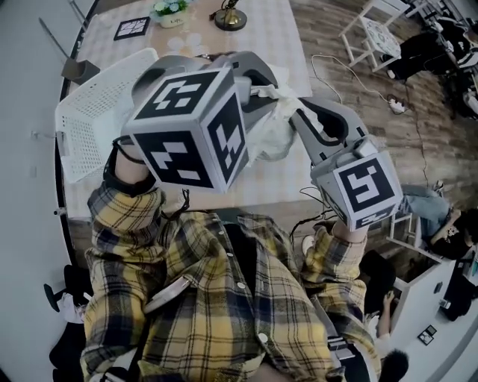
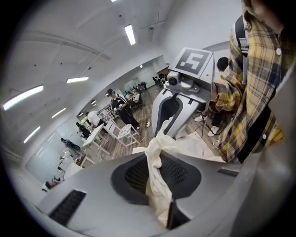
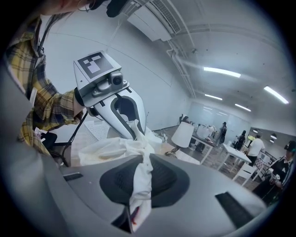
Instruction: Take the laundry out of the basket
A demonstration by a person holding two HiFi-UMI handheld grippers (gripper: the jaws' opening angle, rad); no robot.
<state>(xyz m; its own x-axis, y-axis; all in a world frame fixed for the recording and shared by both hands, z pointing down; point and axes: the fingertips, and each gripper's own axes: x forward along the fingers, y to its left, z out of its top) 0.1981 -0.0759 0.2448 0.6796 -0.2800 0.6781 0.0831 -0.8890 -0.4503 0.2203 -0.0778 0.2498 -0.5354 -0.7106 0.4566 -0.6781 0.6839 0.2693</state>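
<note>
A white garment (image 1: 275, 125) hangs bunched between my two grippers, above the table and just right of the white plastic laundry basket (image 1: 93, 112). My left gripper (image 1: 260, 83), under its big marker cube, is shut on one part of the garment (image 2: 156, 171), which runs between its jaws. My right gripper (image 1: 300, 113) is shut on another part (image 3: 140, 185), with cloth pinched in its jaws. Each gripper view shows the other gripper opposite, the cloth slack between them. The basket's inside is mostly hidden by the left cube.
The basket lies at the left end of a table (image 1: 284, 45) with a checked cover. A lamp (image 1: 230, 16), a small plant pot (image 1: 170, 12) and a dark square mat (image 1: 132, 28) stand at the far end. White chairs (image 1: 373, 33) and seated people are at right.
</note>
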